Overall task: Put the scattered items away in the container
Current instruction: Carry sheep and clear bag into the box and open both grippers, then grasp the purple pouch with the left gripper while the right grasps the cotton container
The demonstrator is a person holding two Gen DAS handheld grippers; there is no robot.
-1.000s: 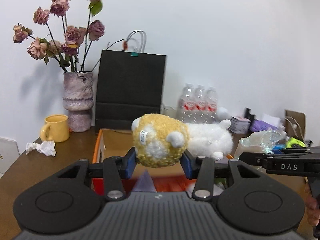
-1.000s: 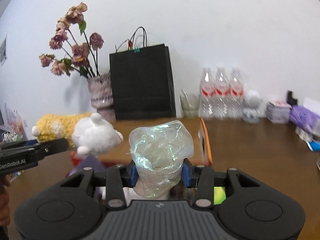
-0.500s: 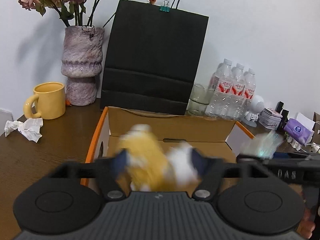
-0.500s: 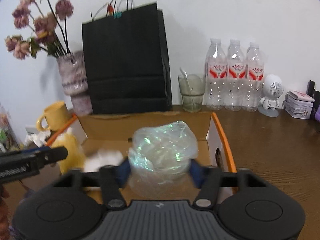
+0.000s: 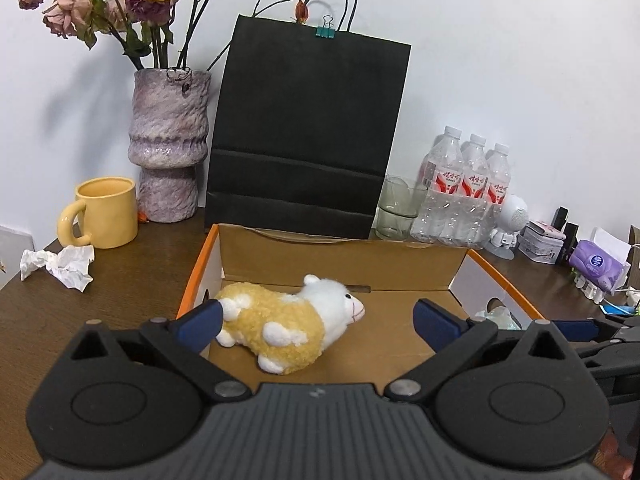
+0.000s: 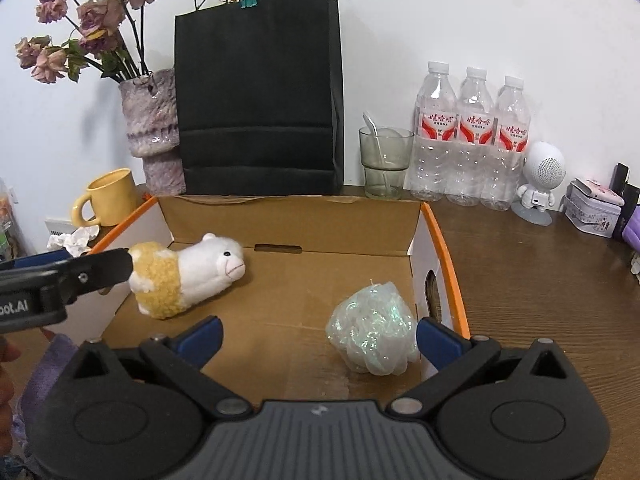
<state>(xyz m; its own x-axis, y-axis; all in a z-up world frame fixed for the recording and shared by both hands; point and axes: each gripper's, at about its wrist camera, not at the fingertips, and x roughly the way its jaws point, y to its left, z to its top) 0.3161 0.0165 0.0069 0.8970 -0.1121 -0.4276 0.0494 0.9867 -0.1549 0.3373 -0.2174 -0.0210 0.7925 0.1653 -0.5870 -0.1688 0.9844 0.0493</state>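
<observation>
Plush sheep (image 5: 288, 330) in cardboard box (image 5: 344, 264), tongs (image 5: 316, 322) opening

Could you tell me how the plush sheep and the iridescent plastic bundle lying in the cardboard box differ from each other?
The plush sheep is fuzzy, opaque, yellow and white; the plastic bundle is crinkled, translucent and shimmering. The plush sheep lies stretched on its side near the box's left wall, while the plastic bundle sits as a rounded lump by the right wall. Both rest on the floor of the cardboard box, and neither is gripped.

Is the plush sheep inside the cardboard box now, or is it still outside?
Inside. The plush sheep lies on its side on the floor of the cardboard box, near the left wall, free of both grippers.
</observation>
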